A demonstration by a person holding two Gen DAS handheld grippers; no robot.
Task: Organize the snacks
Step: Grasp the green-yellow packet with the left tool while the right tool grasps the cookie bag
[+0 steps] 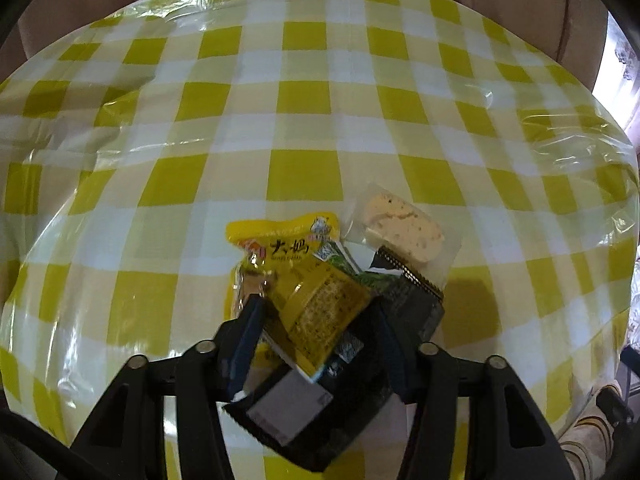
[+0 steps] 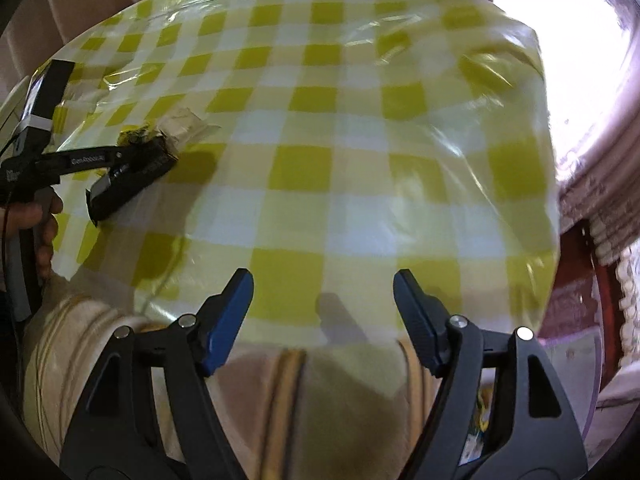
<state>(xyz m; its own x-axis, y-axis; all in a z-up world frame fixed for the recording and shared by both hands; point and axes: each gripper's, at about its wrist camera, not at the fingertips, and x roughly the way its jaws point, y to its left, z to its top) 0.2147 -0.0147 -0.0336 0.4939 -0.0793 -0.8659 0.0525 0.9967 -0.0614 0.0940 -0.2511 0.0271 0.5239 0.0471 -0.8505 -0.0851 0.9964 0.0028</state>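
Snack packets bunched between your left tool's pads.

The yellow packet [image 1: 316,300] lies on a black packet [image 1: 320,408] inside your left tool [image 1: 316,320], whose pads close on the stack; a clear-wrapped biscuit [image 1: 400,224] sits just beyond its tips. Your right tool [image 2: 323,284] stands open and empty over the checked bench [image 2: 360,120] near its edge.

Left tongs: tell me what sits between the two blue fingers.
In the left wrist view, the left tongs straddle a yellow snack packet lying on a black packet. Whether the pads press on them is unclear.
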